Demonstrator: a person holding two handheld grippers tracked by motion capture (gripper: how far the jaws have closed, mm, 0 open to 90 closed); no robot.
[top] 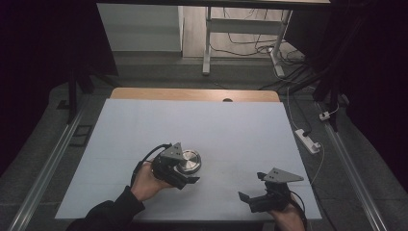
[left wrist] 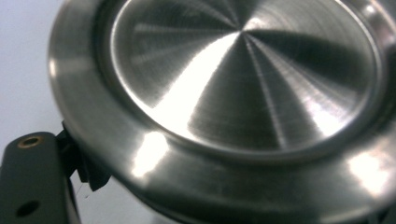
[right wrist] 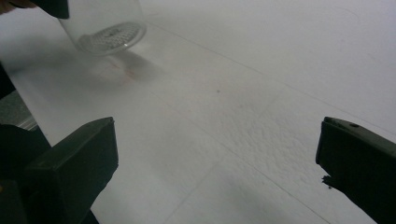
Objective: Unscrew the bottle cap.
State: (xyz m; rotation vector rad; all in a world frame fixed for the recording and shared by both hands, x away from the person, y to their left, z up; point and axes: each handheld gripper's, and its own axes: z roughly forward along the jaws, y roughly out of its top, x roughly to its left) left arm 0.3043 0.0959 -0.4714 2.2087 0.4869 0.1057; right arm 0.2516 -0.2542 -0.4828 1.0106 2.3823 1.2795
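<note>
Open mat [top: 226, 125] all around the jar [top: 188, 161].

My left gripper [top: 188, 179] sits at the jar [top: 187, 161] on the table [top: 231, 125] — my right gripper [top: 251, 192] well right of the jar, nearer me.

Laboratory recording bay: white-covered table [top: 144, 125], dark curtains [top: 43, 57] on both sides, floor rails [top: 53, 159], loose cables [top: 250, 48] and a power strip [top: 308, 140] (beside the table).
</note>
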